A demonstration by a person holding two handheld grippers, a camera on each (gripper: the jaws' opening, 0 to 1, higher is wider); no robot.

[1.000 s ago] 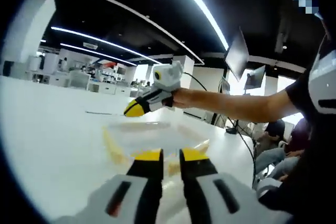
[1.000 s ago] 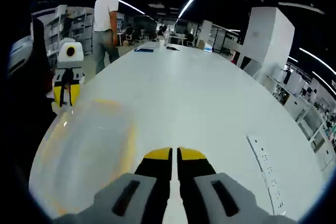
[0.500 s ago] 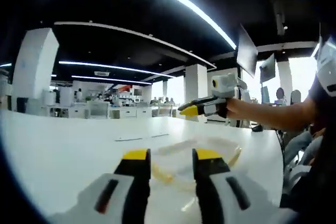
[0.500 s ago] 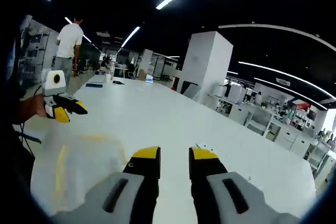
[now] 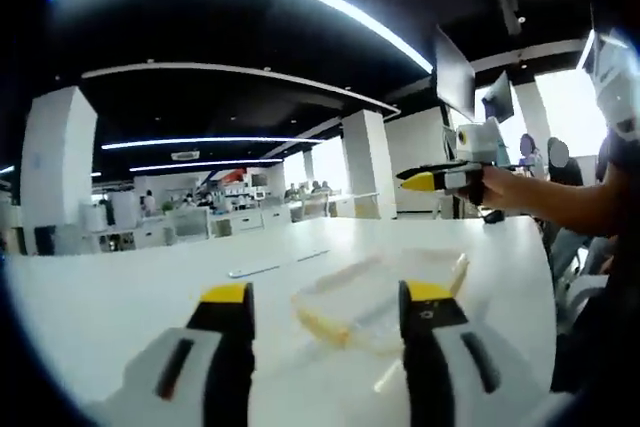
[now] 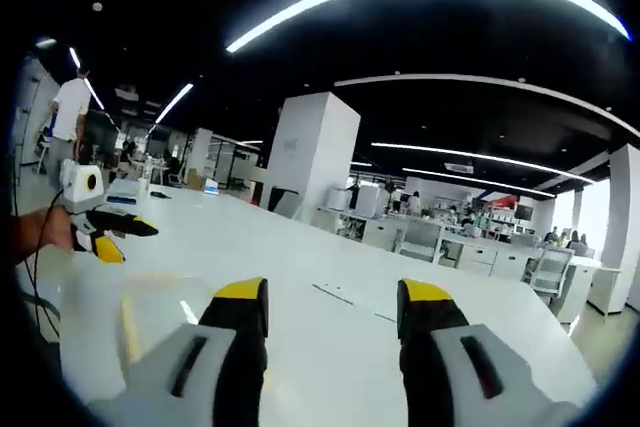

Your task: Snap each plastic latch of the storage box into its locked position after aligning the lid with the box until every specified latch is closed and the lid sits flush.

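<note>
White tabletop [image 5: 120, 287] runs through a large open office with dark ceiling, long light strips and white pillars.

Seen from the left gripper view, the left gripper [image 5: 325, 305], black with yellow tips, rises from the bottom of the frame with its jaws spread wide and nothing between them. Just beyond the tips, at lower centre, lies the clear plastic storage box with yellow latches [image 5: 375, 292], flat on the table. At the right, above the box, a forearm holds out the right gripper [image 5: 415, 181], its yellow tip pointing left; its jaw gap cannot be told there.

From the right gripper view, the right gripper [image 6: 330, 297] also stands wide apart and empty at the bottom. At the lower left lies the storage box [image 6: 160, 302], blurred. At the left edge a hand holds the left gripper [image 6: 130, 232] above the table. A standing person in a white shirt [image 6: 72, 112] is at the upper left.
</note>
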